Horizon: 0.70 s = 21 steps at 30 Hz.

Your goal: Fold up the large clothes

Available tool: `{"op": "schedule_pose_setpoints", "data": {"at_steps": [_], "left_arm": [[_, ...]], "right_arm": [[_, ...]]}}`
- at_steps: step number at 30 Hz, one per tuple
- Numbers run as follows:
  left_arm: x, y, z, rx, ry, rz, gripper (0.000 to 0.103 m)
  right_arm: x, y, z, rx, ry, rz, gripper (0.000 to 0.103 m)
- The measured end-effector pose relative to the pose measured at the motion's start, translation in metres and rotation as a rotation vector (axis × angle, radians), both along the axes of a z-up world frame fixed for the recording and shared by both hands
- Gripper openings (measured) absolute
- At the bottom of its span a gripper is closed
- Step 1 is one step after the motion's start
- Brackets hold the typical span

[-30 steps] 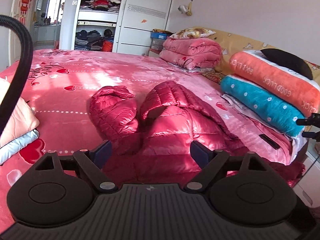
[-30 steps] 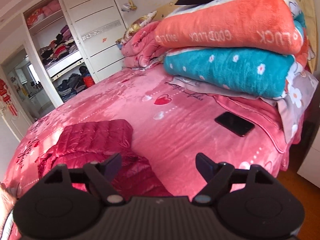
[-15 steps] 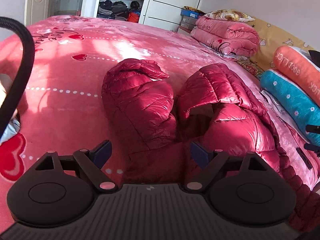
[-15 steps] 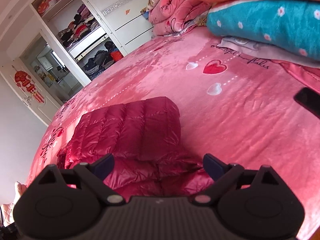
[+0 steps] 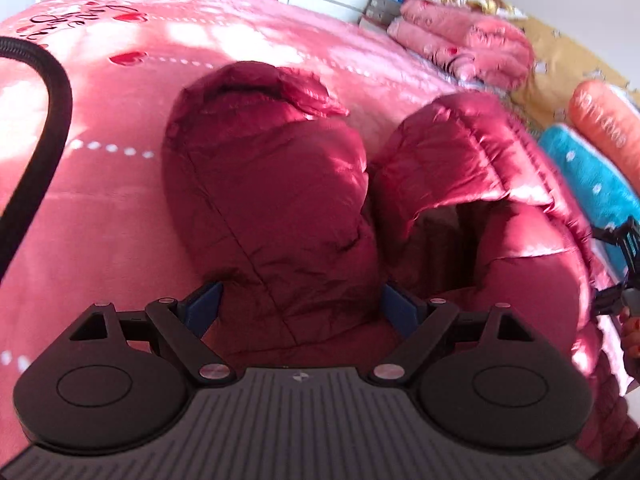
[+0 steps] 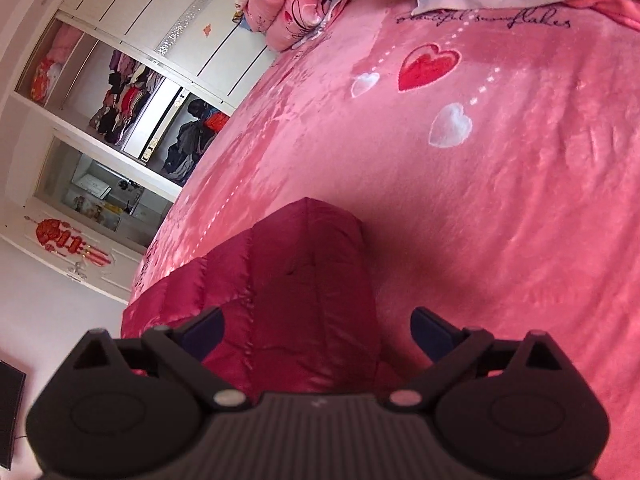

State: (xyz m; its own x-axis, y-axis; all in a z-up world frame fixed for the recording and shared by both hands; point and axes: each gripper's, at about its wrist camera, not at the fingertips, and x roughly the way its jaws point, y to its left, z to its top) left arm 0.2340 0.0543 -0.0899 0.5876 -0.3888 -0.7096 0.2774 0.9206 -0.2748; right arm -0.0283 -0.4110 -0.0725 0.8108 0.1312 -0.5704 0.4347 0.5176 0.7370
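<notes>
Jacket: glossy dark-red quilted puffer jacket [image 5: 280, 200] lies mid pink plush heart-print bedspread [image 5: 100, 208], sleeves folded in.
Feel: prob light, squashy, slick shell; pinch deep at hem/seams.
Left gripper [image 5: 300, 308]: released, straddling a sleeve, not pressing.
Right gripper [image 6: 316, 330]: jaws opening, jacket edge between, unpinched.
Room: bare bed far + left; blanket stack [image 5: 600, 152] right.
</notes>
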Motion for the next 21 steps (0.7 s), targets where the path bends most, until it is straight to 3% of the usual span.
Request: {"op": "schedule_pose_setpoints", "data": {"at_steps": [6,8,9,11,13,16,21], "left_arm": [[0.012,-0.008,-0.011,0.012,0.001,-0.016,0.103],[0.014,-0.012,-0.013,0.028,-0.003,-0.018,0.103],[0.013,-0.013,-0.013,0.043,-0.010,-0.018,0.101],[0.010,-0.019,-0.013,0.090,-0.025,-0.018,0.080],[0.007,-0.021,-0.011,0.091,-0.029,-0.023,0.047],[0.004,-0.020,-0.006,0.057,-0.033,-0.002,0.026],[0.002,-0.001,0.006,-0.035,-0.091,0.084,0.015]], "right_arm": [[0.013,0.005,-0.025,0.081,0.006,0.024,0.096],[0.015,0.008,-0.030,0.109,-0.002,0.032,0.083],[0.015,0.010,-0.032,0.126,-0.009,0.036,0.071],[0.015,0.014,-0.030,0.142,-0.016,0.038,0.062],[0.017,0.022,-0.020,0.100,-0.008,0.053,0.050],[0.022,0.037,0.006,-0.022,-0.003,0.084,0.032],[0.028,0.064,0.053,-0.187,-0.076,0.121,0.020]]}}
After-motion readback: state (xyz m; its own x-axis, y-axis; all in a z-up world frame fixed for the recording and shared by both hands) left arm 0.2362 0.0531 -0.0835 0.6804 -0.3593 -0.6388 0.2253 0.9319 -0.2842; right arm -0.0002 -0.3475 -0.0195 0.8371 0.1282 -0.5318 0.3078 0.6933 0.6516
